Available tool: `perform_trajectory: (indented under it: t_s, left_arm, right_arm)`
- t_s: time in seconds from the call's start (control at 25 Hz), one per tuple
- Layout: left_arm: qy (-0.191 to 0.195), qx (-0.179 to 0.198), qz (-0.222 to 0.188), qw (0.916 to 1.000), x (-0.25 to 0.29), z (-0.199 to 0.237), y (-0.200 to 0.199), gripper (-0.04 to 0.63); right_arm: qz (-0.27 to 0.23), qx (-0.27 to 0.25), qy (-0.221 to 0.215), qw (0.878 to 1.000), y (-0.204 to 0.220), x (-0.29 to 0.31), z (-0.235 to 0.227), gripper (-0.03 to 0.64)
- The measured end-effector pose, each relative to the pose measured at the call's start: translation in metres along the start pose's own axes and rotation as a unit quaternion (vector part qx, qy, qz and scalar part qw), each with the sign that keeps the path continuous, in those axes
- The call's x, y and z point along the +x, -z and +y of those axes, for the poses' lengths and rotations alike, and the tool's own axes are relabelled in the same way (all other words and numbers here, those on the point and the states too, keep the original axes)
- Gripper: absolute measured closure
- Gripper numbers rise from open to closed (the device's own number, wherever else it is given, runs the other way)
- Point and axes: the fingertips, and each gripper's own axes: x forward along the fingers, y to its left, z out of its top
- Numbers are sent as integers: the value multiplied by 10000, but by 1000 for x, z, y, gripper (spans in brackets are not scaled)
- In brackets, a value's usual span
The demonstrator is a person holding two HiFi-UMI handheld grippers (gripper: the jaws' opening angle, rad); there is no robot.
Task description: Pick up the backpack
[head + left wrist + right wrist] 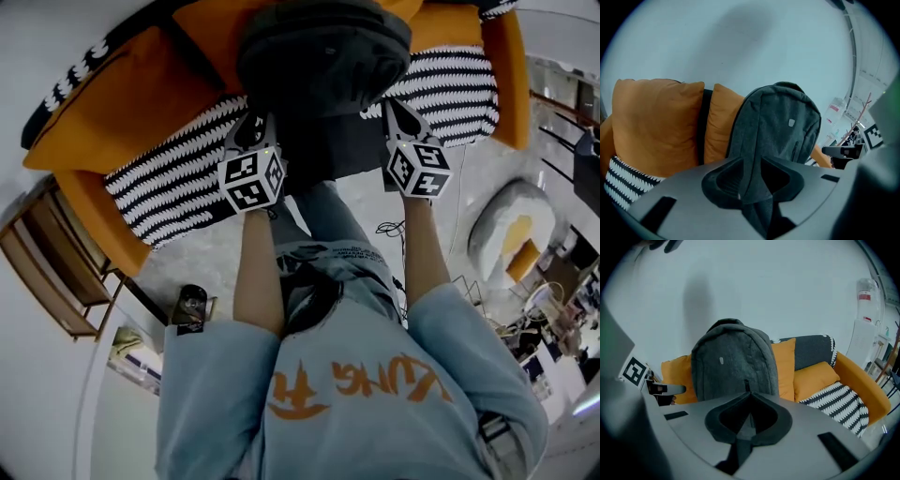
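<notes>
A dark grey backpack [323,56] stands upright on an orange sofa [94,220], leaning on orange cushions [656,126]. Both grippers hang just in front of it, apart from it, one at each lower corner. My left gripper [255,127] is open; in the left gripper view its jaws [751,180] stand apart with the backpack [776,126] showing through the gap, nothing pressed between them. My right gripper [394,108] is shut, its jaws [749,420] meeting in a line below the backpack [733,362]. Nothing is held.
A black-and-white striped blanket [178,178] covers the sofa seat. A wooden side shelf [56,272] stands at the left. A small black device [192,305] and cables [389,230] lie on the floor. A round white and yellow seat [516,234] is at the right.
</notes>
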Motion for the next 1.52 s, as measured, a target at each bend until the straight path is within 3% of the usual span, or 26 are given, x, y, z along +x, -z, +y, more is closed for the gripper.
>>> perform_trajectory:
  t_s: [0.12,0.2,0.32,0.48,0.76,1.08,1.32,1.52]
  left_arm:
    - [-112,-8,61,9999,15,7,-1,445]
    - [-185,-43,90,9998,23,12,-1,428]
    - [-264,-58,173,9995,31,21,1,403]
    - [-331,-61,246,9991,34,35,1,369]
    - [-300,71,297,9991,55,42,-2,328]
    - [-194,713,417,9964,72,43,-9,334]
    - [-366,874,614,9936,70,45,-10,421]
    - [-278,786,748,9937,69,33,-2,463]
  right_arm:
    - [78,48,93,9999,2,11,-15,615]
    - [171,63,61,9998,5,19,-23,532]
    - [295,6,38,9996,6,32,-29,516]
    - [382,21,45,9993,3,48,-33,446]
    - [482,-62,38,9988,6,74,-37,416]
    - [428,39,45,9991,5,97,-43,422]
    - [621,323,-167,9974,6,91,-31,531]
    - [689,469,-80,9965,18,87,-44,558]
